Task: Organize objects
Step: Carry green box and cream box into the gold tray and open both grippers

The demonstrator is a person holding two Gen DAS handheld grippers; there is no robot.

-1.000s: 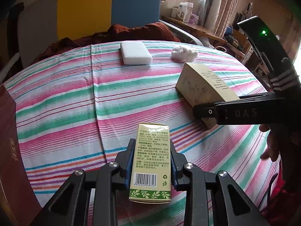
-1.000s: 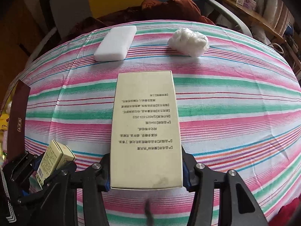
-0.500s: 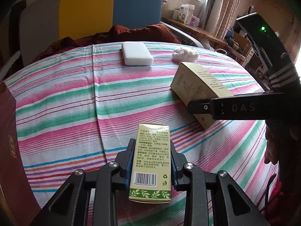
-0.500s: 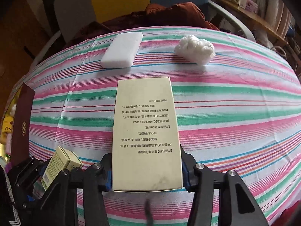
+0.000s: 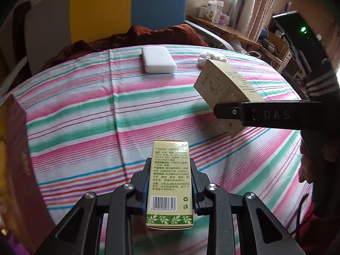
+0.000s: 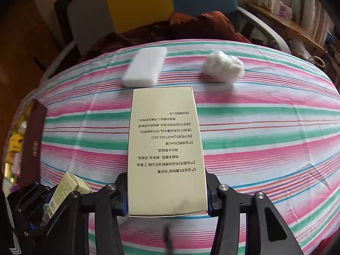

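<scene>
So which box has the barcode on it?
The small green box in the left gripper; the big tan box in the right gripper shows only text.

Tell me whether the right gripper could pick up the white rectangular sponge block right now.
Probably not. The right gripper is shut on the tall beige carton, so its fingers are occupied. The white rectangular sponge block itself lies unobstructed on the striped cloth ahead.

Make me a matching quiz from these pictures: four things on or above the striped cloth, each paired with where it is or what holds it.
Things:
1. small green box
2. large tan box
3. white sponge
4. cotton ball

Places:
A. far side of cloth, on the right
B. in right gripper
C. far side of cloth, on the left
D. in left gripper

Pairs: 1-D, 2-B, 3-C, 4-A
</scene>
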